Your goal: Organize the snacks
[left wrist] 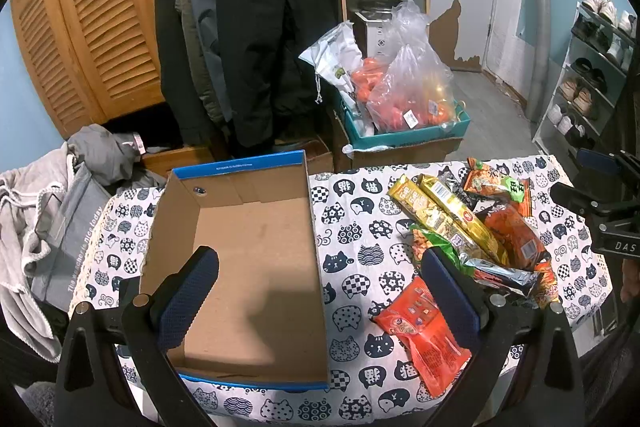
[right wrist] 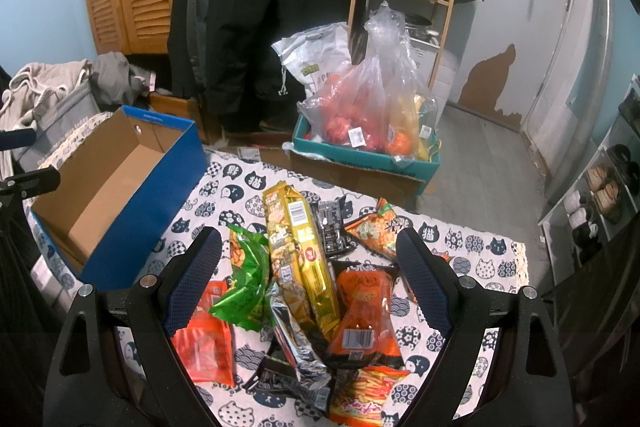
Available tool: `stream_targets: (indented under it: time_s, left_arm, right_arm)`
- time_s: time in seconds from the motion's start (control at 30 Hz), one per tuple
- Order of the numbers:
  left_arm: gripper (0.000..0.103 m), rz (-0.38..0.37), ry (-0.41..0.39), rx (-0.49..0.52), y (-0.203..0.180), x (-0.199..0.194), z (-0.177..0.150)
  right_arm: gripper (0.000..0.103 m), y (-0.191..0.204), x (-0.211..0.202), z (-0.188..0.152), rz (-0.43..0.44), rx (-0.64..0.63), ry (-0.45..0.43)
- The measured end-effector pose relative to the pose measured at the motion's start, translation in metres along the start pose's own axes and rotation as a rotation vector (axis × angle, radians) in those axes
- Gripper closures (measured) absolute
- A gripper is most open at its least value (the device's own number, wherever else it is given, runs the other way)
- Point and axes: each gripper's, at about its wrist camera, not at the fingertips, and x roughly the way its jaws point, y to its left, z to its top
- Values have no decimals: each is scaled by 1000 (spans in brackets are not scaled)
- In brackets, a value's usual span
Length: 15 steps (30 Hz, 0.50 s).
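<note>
Hovering with both tongs (left wrist: 320, 291) (right wrist: 310, 275) spread and empty, you should pinch one snack (right wrist: 298, 251) midway, then carry it to the box (left wrist: 256, 247).

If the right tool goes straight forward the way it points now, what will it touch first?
Most likely the pile of snacks: the open right tool frames it, with the long gold packet about central and lying on top. Depth is hard to judge, so the orange packet beside it could be touched first.

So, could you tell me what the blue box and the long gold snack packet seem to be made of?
Blue box: apparently cardboard, with a matte brown raw interior and a blue printed outside. Gold snack packet: probably metallised plastic film, since it is glossy, crinkled and catches the light.
</note>
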Motion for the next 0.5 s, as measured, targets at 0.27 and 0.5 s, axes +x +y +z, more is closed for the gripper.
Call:
stream_targets:
  time_s: [0.27,0.5]
  left_arm:
    - [1,-2,3,1,-6,0,-6]
    - [1,-9,20,11,-19,2,-15]
  right_arm:
    - [16,0,1,0,-1,-1,1]
    - [16,-2,2,1,-4,0,3]
